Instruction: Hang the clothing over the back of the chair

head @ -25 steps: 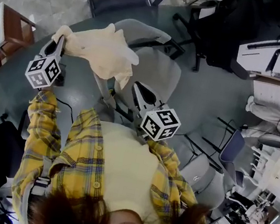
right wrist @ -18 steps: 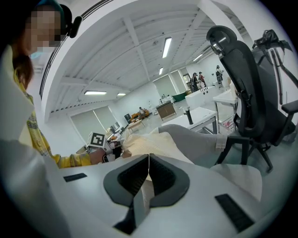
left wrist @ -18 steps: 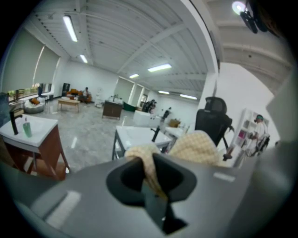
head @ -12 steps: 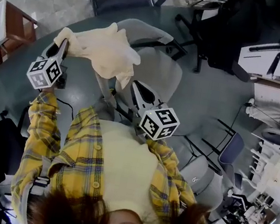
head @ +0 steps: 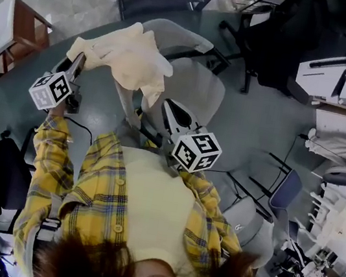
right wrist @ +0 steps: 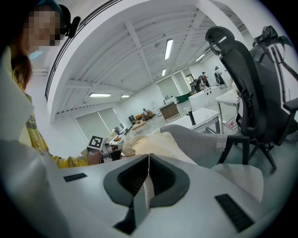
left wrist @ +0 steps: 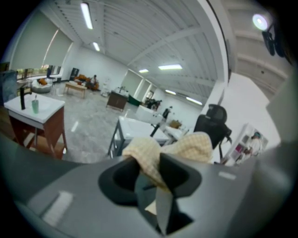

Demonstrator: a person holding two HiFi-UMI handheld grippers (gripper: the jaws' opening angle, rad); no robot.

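Clothing, a cream checked garment, lies draped over the top of the grey office chair, one corner hanging down its back. The left gripper is at the cloth's left edge; its jaws have just been opening and now stand partly apart, with a fold of the fabric lying loose between them. The right gripper hovers just beside the hanging corner, its jaws closed together on nothing.

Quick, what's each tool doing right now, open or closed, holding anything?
Left tool: open, jaws just opening, cream garment loose between them.
Right tool: closed, empty.
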